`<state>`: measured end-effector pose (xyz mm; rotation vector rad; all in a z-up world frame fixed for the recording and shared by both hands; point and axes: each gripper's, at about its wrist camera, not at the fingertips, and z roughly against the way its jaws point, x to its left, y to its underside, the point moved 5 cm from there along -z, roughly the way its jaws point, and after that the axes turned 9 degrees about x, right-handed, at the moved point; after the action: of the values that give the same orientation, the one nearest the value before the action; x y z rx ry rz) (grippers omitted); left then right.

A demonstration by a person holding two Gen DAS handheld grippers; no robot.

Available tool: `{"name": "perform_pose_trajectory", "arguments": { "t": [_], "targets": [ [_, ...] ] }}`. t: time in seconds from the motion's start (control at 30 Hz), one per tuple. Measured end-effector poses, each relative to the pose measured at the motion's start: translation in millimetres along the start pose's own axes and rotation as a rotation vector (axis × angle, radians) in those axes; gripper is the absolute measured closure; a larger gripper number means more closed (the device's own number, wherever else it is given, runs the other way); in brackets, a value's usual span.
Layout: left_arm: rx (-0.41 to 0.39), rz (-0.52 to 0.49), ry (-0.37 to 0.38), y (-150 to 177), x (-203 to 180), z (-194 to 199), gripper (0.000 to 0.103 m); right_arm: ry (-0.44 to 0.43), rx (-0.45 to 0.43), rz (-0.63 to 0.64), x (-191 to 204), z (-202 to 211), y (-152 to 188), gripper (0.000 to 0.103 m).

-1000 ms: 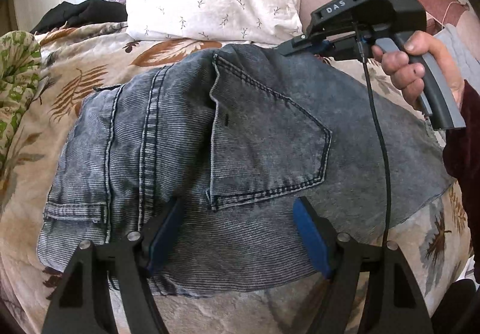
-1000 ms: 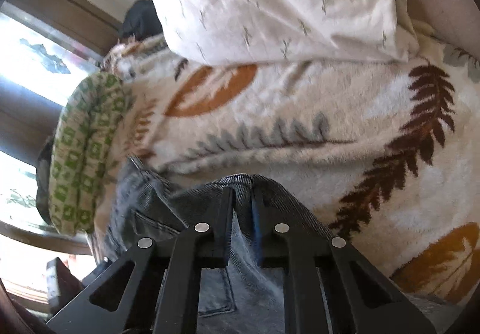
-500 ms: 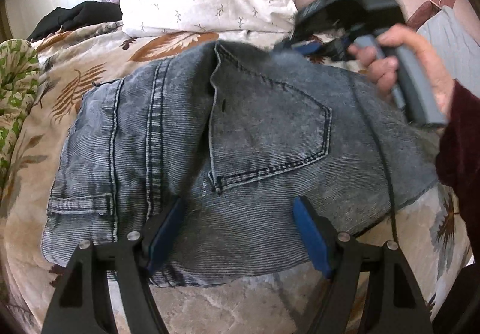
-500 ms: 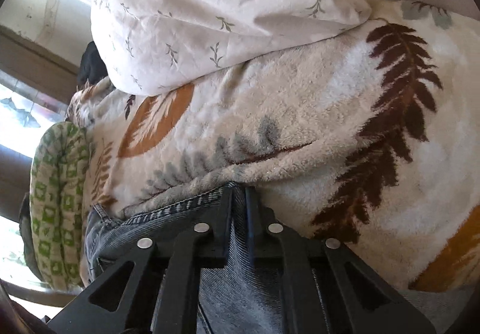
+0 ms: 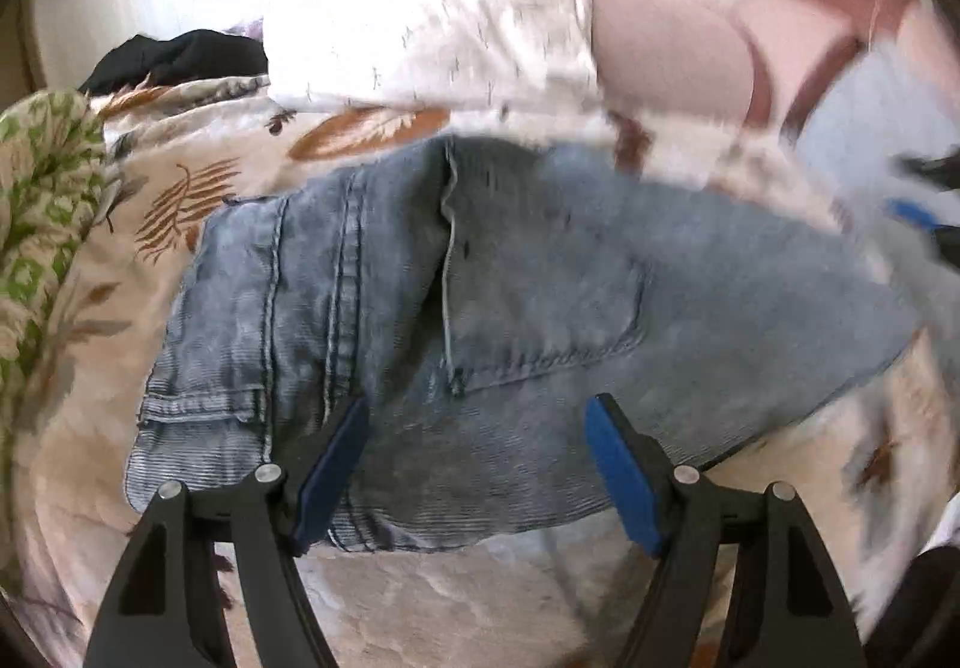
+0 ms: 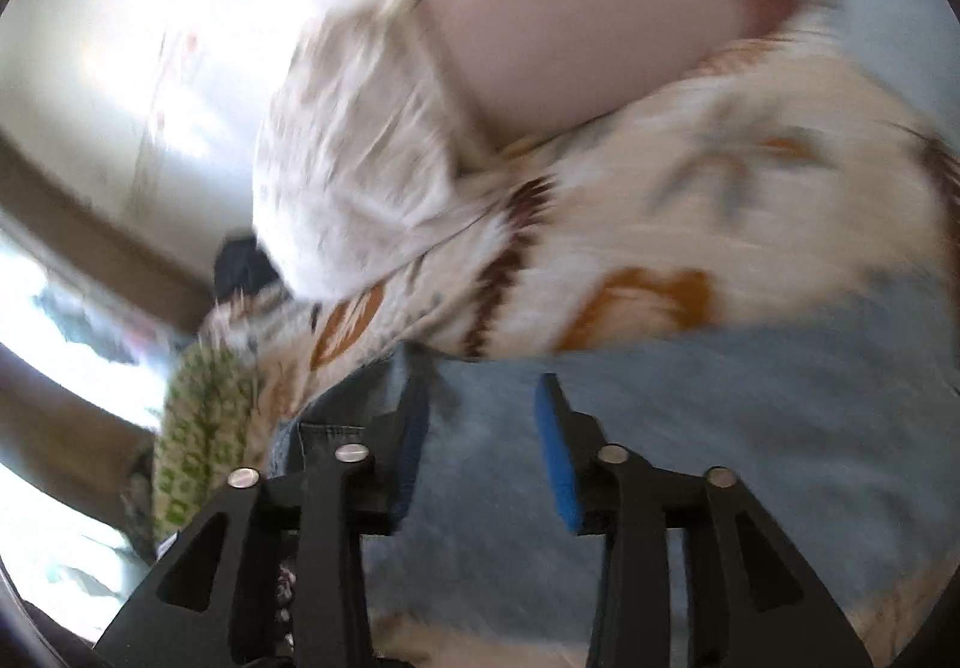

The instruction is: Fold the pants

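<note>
The pants [image 5: 510,308], faded blue-grey denim, lie folded into a compact bundle on the leaf-patterned blanket [image 5: 198,188] that covers the bed, nearer its front edge than the pillow end. Starting at the left, a green-and-white patterned cloth [image 5: 42,200] bunches along the blanket's left edge, and a dark garment [image 5: 180,59] sits at the far left corner behind it, both clear of the denim. The waistband and belt-loop end of the bundle points toward the left edge, the double-stitched seam runs next to it, and the back pocket [image 5: 540,296] faces up in the middle, which suggests the legs are tucked beneath so the seat makes the top layer. The left gripper [image 5: 477,464] hangs over the bundle's near edge with its blue pads spread wide and nothing pinched between them; it looks poised to press or steady the fold rather than lift it. Beyond, a white sprigged pillow [image 5: 432,20] rests at the head of the bed, just past the far edge of the denim. To the right, the right gripper [image 6: 480,440] is above the bundle's right part, its jaws opening, with denim below them but no fabric caught between the pads. The right side of both views is badly blurred. No brand, label or writing can be read anywhere.
</note>
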<state>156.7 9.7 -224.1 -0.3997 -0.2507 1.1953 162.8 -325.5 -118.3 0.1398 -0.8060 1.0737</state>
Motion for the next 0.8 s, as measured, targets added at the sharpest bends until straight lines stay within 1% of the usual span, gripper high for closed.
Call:
{"name": "perform_pose_trajectory", "arguments": {
  "t": [0.03, 0.07, 0.17, 0.2, 0.27, 0.33, 0.4, 0.47, 0.53, 0.63, 0.73, 0.8],
  "targets": [
    [0.034, -0.012, -0.008, 2.1, 0.1, -11.0, 0.025, -0.008, -0.054, -0.051, -20.7, 26.2, 11.5, 0.056],
    [0.025, -0.007, -0.015, 3.1, 0.1, -15.0, 0.024, -0.015, -0.085, -0.086, -34.9, 41.8, 17.0, 0.056],
    [-0.025, -0.008, -0.047, 2.4, -2.7, -2.2, 0.026, -0.044, -0.213, -0.245, -89.2, 95.5, 49.7, 0.053],
    [-0.05, -0.001, -0.044, 3.0, -3.0, 4.4, 0.026, -0.056, -0.257, -0.301, -108.5, 110.2, 61.6, 0.049],
    [-0.1, 0.014, -0.012, 8.3, -5.0, 20.6, 0.026, -0.095, -0.299, -0.401, -141.4, 124.3, 79.4, 0.047],
    [-0.137, 0.036, 0.029, 12.4, -8.4, 34.5, 0.026, -0.128, -0.289, -0.461, -161.9, 125.1, 88.7, 0.047],
    [-0.149, 0.054, 0.059, 13.0, -15.9, 43.6, 0.026, -0.132, -0.273, -0.501, -175.0, 122.5, 94.0, 0.047],
    [-0.146, 0.056, 0.078, 9.4, -30.6, 49.0, 0.026, -0.134, -0.265, -0.523, -184.9, 120.4, 95.2, 0.047],
    [-0.122, 0.048, 0.093, -1.2, -48.4, 50.6, 0.026, -0.152, -0.236, -0.552, -192.5, 113.2, 95.7, 0.046],
    [-0.119, -0.027, 0.112, -28.9, -85.0, 55.4, 0.026, -0.178, -0.171, -0.587, -199.2, 97.9, 101.9, 0.046],
    [-0.126, -0.148, 0.119, -60.5, -125.9, 58.6, 0.025, -0.203, -0.089, -0.623, -198.0, 76.3, 106.1, 0.046],
    [-0.124, -0.236, 0.115, -82.4, -153.9, 57.8, 0.024, -0.215, -0.068, -0.643, -197.7, 67.4, 108.0, 0.046]
  ]
}}
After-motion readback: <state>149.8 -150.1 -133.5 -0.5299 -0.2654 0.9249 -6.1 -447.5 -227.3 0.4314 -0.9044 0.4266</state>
